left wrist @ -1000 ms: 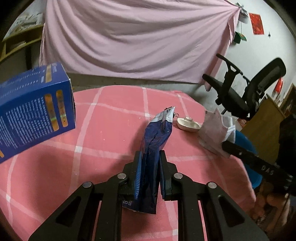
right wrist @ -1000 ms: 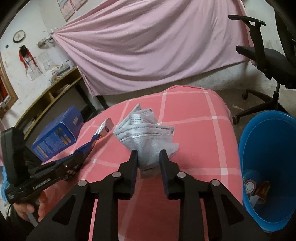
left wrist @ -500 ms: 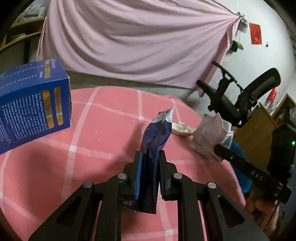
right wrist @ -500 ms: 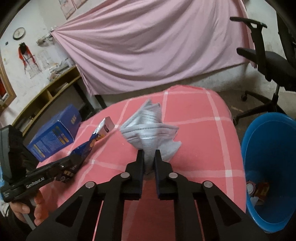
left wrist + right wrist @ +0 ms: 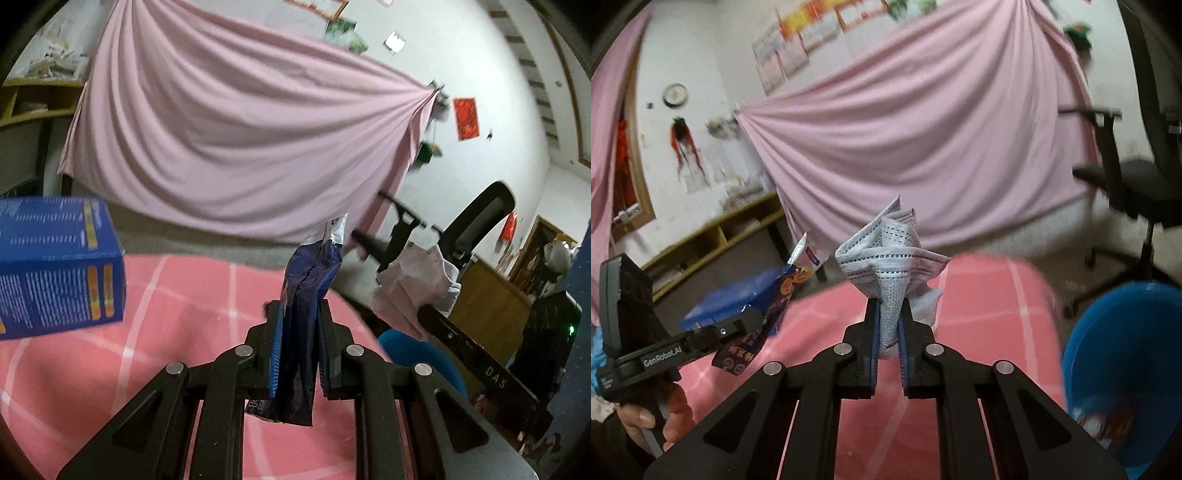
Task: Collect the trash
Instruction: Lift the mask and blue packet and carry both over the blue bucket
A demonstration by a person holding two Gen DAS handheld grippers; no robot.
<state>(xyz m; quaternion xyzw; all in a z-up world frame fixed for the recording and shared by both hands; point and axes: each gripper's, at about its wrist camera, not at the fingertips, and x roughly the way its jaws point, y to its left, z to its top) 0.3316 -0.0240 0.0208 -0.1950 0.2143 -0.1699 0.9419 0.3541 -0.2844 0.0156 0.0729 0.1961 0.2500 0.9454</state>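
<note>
- Trash in hand is two pieces: a dark blue foil snack wrapper (image 5: 303,306) and a crumpled grey-white face mask (image 5: 892,266), both lifted clear of the worktop (image 5: 177,295).
- The left gripper (image 5: 300,354) is clamped on the lower part of the wrapper; its long axis stands nearly upright, silver torn end on top, bottom edge hanging below the jaws.
- The right gripper (image 5: 888,350) is pinched tight on the bunched base of the mask, which fans out above the jaws in stiff pleats.
- The blue bin (image 5: 1123,354) stands off the worktop's right edge, lower than the cloth surface, with some scraps already inside. Its open mouth lies to the right of and below the right gripper, so the mask is the nearer load; the wrapper must cross past the right hand to reach it.
- Materials: the wrapper is thin, glossy, crinkled film, likely light and slippery; the mask is soft non-woven fabric with stitched dashes along its folds, likely to cling to the pads on release.
- A blue carton (image 5: 55,266) sits near the worktop's left edge on the pink checked cloth, untouched.
</note>
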